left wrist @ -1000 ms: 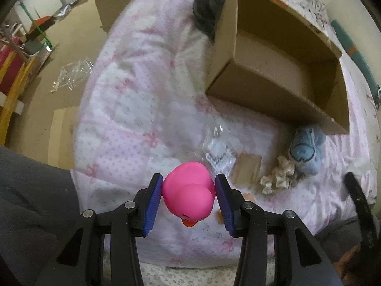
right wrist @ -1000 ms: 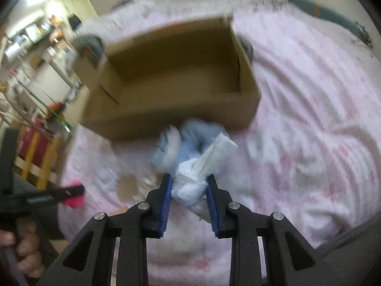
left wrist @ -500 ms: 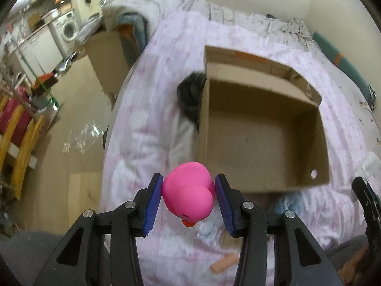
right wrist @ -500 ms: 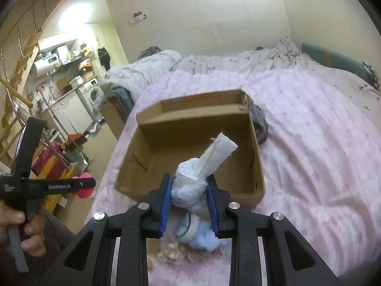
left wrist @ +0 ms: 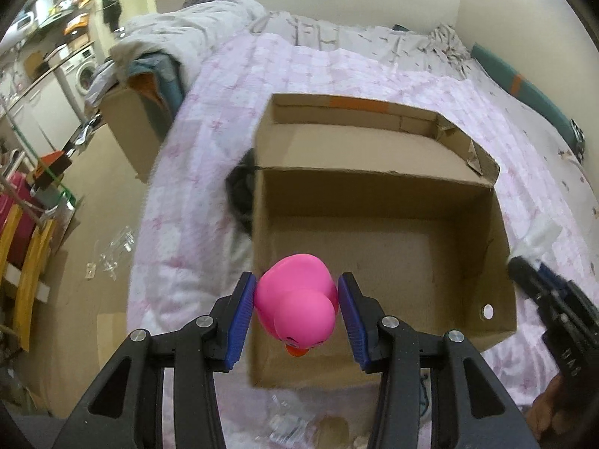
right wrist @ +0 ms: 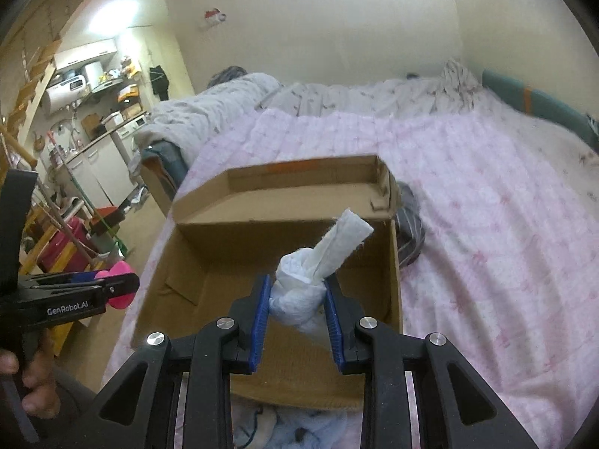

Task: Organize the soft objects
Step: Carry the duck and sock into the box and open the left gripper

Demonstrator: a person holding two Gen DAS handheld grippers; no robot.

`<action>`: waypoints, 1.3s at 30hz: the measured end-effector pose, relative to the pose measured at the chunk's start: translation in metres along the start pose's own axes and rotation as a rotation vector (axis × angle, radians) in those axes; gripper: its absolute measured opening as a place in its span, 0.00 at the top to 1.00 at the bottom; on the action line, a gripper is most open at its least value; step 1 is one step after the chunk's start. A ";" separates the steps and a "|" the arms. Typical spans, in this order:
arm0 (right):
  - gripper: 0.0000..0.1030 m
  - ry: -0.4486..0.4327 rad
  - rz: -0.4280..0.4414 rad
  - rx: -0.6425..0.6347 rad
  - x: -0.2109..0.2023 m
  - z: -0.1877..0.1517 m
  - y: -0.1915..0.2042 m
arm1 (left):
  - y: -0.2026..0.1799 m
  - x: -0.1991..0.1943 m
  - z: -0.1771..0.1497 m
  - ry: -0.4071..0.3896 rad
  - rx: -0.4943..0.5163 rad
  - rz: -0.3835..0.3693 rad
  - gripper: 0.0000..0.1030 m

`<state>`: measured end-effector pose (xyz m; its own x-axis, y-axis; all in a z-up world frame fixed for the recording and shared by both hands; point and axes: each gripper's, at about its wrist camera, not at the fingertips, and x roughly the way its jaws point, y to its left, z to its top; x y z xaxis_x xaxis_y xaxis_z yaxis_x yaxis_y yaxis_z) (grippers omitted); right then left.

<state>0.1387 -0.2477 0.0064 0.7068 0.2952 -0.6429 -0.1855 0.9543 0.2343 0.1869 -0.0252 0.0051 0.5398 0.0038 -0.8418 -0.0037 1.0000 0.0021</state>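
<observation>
While the left gripper (left wrist: 297, 316) points forward and down from the bottom centre of its own view, its blue-padded fingers (left wrist: 239, 318) are closed on a glossy pink rubber duck with an orange beak (left wrist: 297, 307), one pad pressed to each flank. The duck hangs above the near left corner of the open brown cardboard box (left wrist: 374, 194), which fills the middle of the frame and rests on a pink-and-white patterned quilt (left wrist: 194, 149) covering the bed.

From the right wrist view, the right gripper (right wrist: 297, 308) sits at bottom centre, aimed over the box's near wall (right wrist: 299, 385), and its fingers (right wrist: 333, 321) clamp a knotted white cloth bundle (right wrist: 303, 292) whose loose tail sticks up and to the right. The bundle is held above the box's open interior. At the left edge of this frame the left gripper (right wrist: 116, 286) appears side-on, level and pointing right, with the duck (right wrist: 121, 284) showing as a pink patch at its tip and the person's left hand (right wrist: 33, 374) gripping its handle below. A pale blue soft item (right wrist: 299, 428) lies on the quilt at the bottom edge, just outside the box.
</observation>
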 end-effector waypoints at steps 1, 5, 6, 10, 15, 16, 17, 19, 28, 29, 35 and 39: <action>0.71 0.013 0.005 0.015 0.006 -0.002 -0.004 | -0.005 0.007 0.000 -0.002 0.012 -0.004 0.60; 0.71 0.075 -0.013 0.033 0.025 -0.016 -0.010 | -0.016 0.017 -0.005 -0.052 0.043 0.036 0.60; 0.71 0.090 -0.013 0.036 0.028 -0.019 -0.011 | -0.017 0.019 -0.007 -0.058 0.048 0.040 0.60; 0.71 0.123 -0.029 0.014 0.036 -0.027 -0.013 | -0.024 0.034 -0.012 -0.022 0.071 0.002 0.60; 0.71 0.157 -0.035 0.024 0.046 -0.030 -0.016 | -0.026 0.048 -0.017 0.014 0.092 -0.043 0.60; 0.71 0.162 -0.034 0.023 0.048 -0.030 -0.015 | -0.026 0.050 -0.017 0.022 0.092 -0.051 0.60; 0.71 0.166 -0.037 0.019 0.050 -0.031 -0.014 | -0.026 0.051 -0.018 0.024 0.098 -0.049 0.60; 0.71 0.168 -0.071 -0.006 0.051 -0.031 -0.011 | -0.027 0.053 -0.018 0.016 0.109 -0.033 0.60; 0.71 0.206 -0.073 -0.004 0.059 -0.036 -0.013 | -0.030 0.055 -0.021 0.024 0.121 -0.033 0.59; 0.71 0.209 -0.071 -0.003 0.059 -0.037 -0.013 | -0.029 0.055 -0.021 0.028 0.116 -0.036 0.59; 0.71 0.210 -0.074 -0.011 0.059 -0.038 -0.011 | -0.025 0.055 -0.021 0.033 0.101 -0.027 0.60; 0.71 0.213 -0.071 -0.007 0.061 -0.038 -0.011 | -0.027 0.055 -0.021 0.031 0.103 -0.019 0.60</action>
<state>0.1575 -0.2384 -0.0632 0.5584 0.2295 -0.7972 -0.1454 0.9732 0.1782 0.1990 -0.0517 -0.0527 0.5130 -0.0134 -0.8583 0.0932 0.9948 0.0402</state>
